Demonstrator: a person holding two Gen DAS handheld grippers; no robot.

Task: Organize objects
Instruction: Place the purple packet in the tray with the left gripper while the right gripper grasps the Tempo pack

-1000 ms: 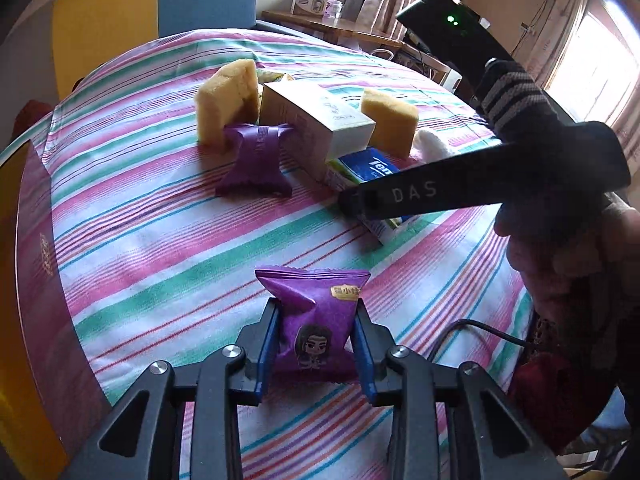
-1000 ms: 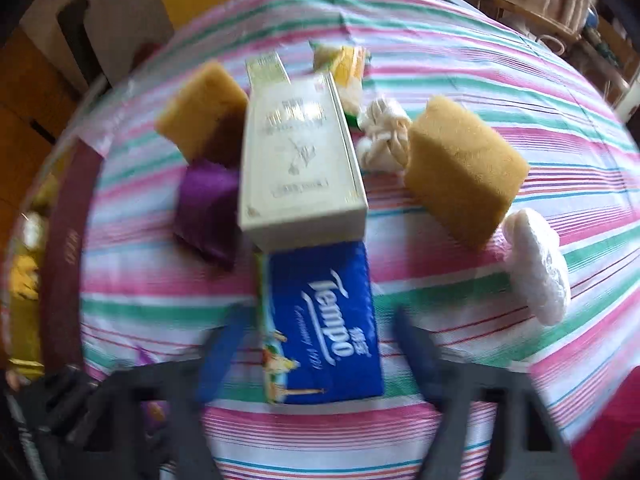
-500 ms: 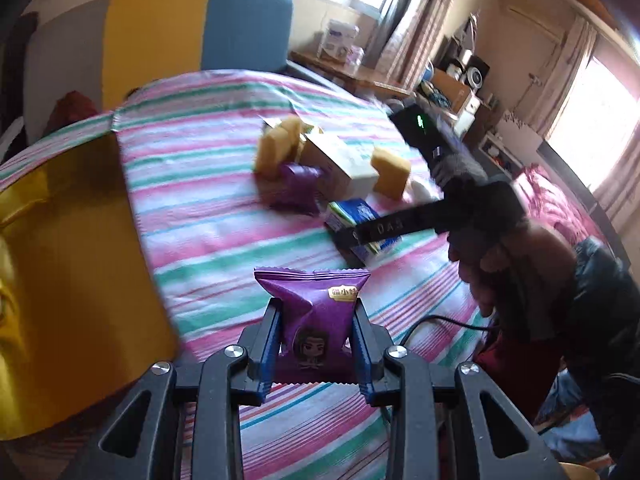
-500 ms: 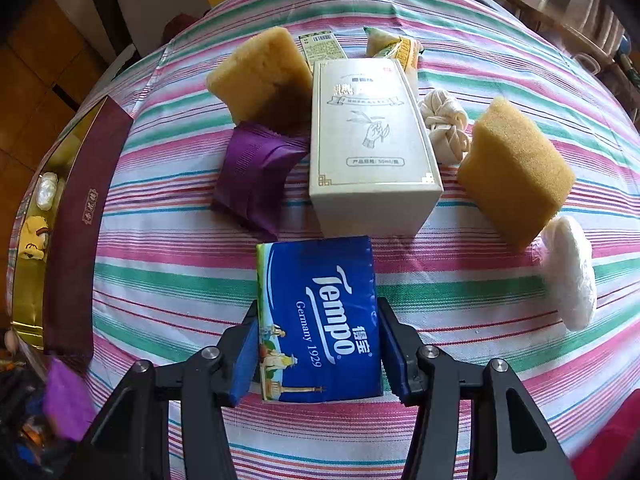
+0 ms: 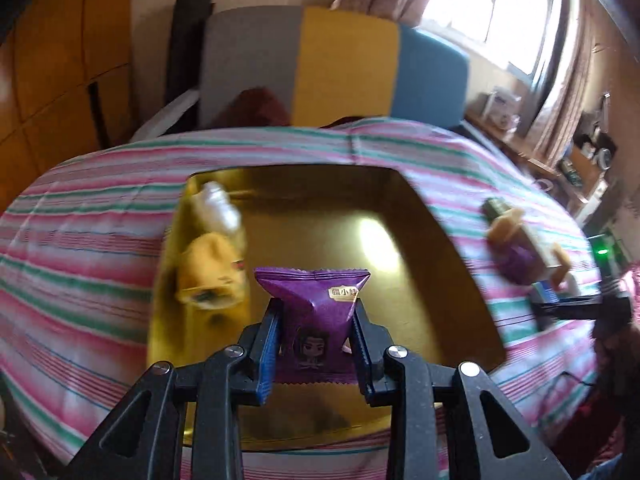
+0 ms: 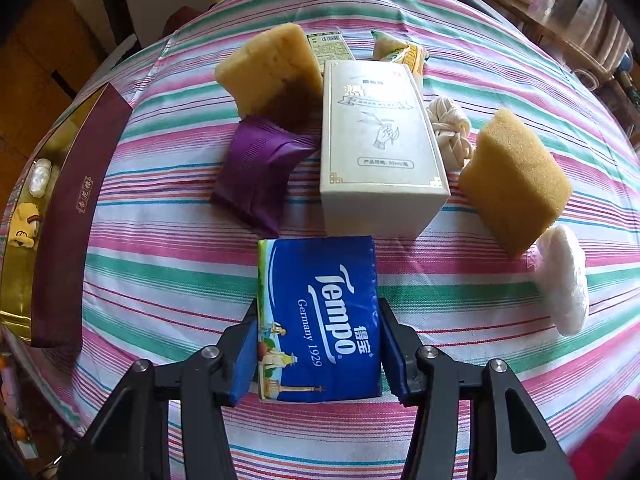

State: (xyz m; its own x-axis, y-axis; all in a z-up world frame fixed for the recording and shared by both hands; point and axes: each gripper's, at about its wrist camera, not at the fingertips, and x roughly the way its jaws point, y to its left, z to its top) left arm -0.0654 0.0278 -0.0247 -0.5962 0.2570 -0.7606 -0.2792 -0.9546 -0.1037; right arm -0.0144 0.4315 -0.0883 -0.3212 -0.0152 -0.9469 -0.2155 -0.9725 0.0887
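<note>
My left gripper [image 5: 316, 312] is shut on a purple snack packet [image 5: 316, 312] and holds it above the open gold box [image 5: 452, 264], which holds a yellow toy [image 5: 212, 276] and a white wrapped item [image 5: 218, 208]. My right gripper [image 6: 318, 344] is shut on the blue Tempo tissue pack [image 6: 320, 320], which lies on the striped tablecloth [image 6: 168, 272]. The gold box shows at the left edge of the right wrist view [image 6: 16, 280], with its maroon wall [image 6: 76, 216].
Beyond the tissue pack lie a second purple packet [image 6: 260, 172], a white carton [image 6: 380, 148], two yellow sponges [image 6: 272, 72] [image 6: 516, 176], a knotted cloth [image 6: 450, 132], a white wrapped puff [image 6: 564, 280] and small snack packs [image 6: 400, 50]. A colour-block chair [image 5: 340, 64] stands behind the table.
My left gripper has swung left with the purple packet, from the middle of the table to above the gold box. My right gripper has closed onto the Tempo pack.
</note>
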